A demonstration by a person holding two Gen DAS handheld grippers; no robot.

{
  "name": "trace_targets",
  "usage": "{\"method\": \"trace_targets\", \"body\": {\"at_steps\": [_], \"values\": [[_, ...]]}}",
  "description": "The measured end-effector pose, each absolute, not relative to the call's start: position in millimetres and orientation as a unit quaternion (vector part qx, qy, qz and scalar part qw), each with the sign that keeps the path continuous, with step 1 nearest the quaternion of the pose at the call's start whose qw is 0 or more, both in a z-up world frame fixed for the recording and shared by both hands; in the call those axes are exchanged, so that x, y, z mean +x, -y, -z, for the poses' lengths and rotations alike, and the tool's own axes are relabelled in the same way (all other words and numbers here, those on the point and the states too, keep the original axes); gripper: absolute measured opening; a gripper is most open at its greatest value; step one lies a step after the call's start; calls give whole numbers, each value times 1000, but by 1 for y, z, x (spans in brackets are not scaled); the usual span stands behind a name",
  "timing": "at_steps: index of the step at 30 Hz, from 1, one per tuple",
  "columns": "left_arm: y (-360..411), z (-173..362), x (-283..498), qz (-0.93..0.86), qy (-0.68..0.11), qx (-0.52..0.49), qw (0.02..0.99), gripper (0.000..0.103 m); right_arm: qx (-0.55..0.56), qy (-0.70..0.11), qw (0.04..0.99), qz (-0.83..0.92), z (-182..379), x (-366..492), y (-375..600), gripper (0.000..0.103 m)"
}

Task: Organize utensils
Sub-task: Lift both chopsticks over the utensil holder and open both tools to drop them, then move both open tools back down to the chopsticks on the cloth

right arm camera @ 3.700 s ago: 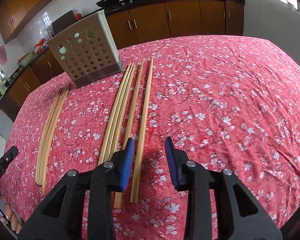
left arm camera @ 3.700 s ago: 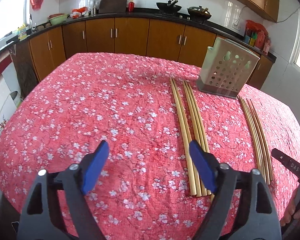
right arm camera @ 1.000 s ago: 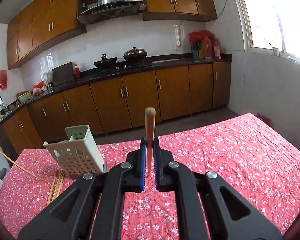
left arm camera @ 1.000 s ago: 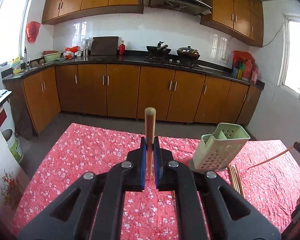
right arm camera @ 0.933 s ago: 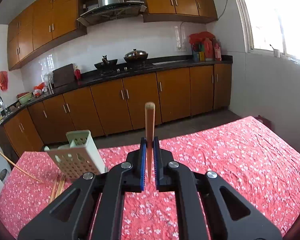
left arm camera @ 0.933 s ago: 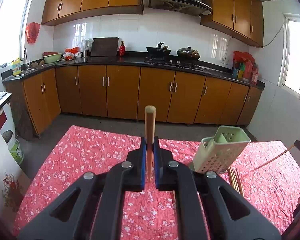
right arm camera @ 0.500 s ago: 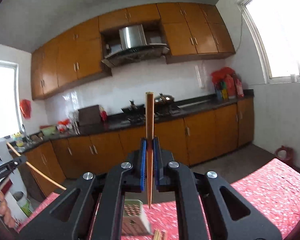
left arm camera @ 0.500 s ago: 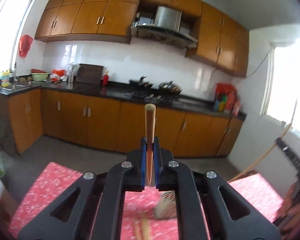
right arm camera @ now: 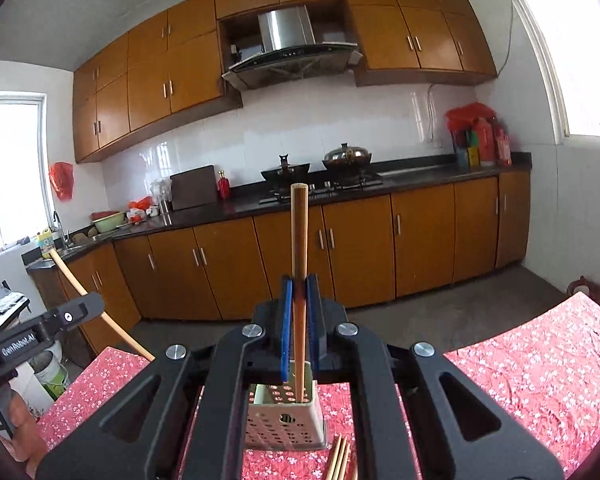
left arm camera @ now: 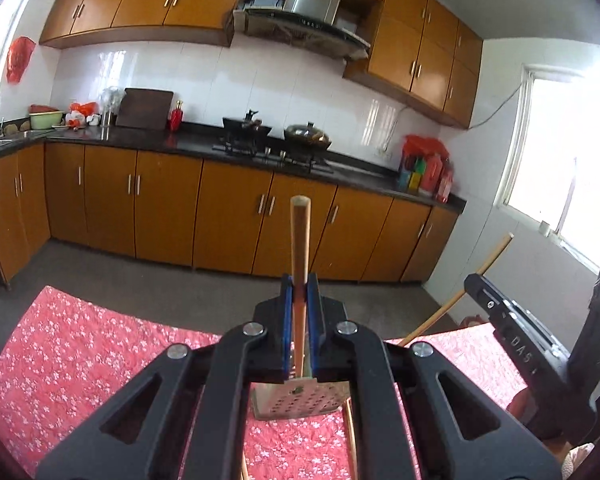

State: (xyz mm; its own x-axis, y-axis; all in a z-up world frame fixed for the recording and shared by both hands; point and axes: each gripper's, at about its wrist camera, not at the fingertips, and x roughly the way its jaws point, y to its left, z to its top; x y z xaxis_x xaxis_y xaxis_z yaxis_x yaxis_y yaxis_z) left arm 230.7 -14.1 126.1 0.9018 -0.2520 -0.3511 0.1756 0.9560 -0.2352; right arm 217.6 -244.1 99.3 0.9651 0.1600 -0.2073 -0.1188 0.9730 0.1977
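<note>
My left gripper [left arm camera: 299, 280] is shut on a bamboo chopstick [left arm camera: 300, 248], held upright over the beige perforated utensil holder [left arm camera: 300, 400]; its lower end is at the holder's rim. My right gripper [right arm camera: 299, 280] is shut on another chopstick [right arm camera: 299, 248], upright, with its lower end inside the holder [right arm camera: 286, 424]. The right gripper [left arm camera: 516, 344] and its slanted chopstick [left arm camera: 460, 296] show at the right of the left wrist view. The left gripper [right arm camera: 40, 332] and its chopstick [right arm camera: 100, 312] show at the left of the right wrist view.
The holder stands on a table with a red floral cloth [left arm camera: 80, 352]. More chopsticks [right arm camera: 340, 460] lie on the cloth beside the holder. Brown kitchen cabinets [left arm camera: 160, 208] and a stove counter [right arm camera: 320, 188] stand beyond the table.
Both grippers picked chopsticks off the cloth, raised them upright and moved over the holder. In the last half second both dropped lower; the right chopstick's end has entered the holder.
</note>
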Motion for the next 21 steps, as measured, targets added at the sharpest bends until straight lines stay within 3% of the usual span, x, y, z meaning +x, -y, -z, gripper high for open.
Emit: {"method": "trace_targets", "body": {"at_steps": [4, 7, 15, 21], "values": [[21, -119, 238, 97, -197, -85, 972, 10, 96, -124, 985, -74, -97, 218, 244, 11], [22, -120, 237, 91, -192, -82, 974, 27, 99, -120, 986, -67, -98, 212, 249, 40], [0, -123, 214, 72, -181, -91, 977, 33, 109, -125, 985, -49, -96, 185, 268, 41], [-28, -93, 185, 26, -208, -65, 976, 35, 104, -210, 972, -27, -45, 169, 282, 41]]}}
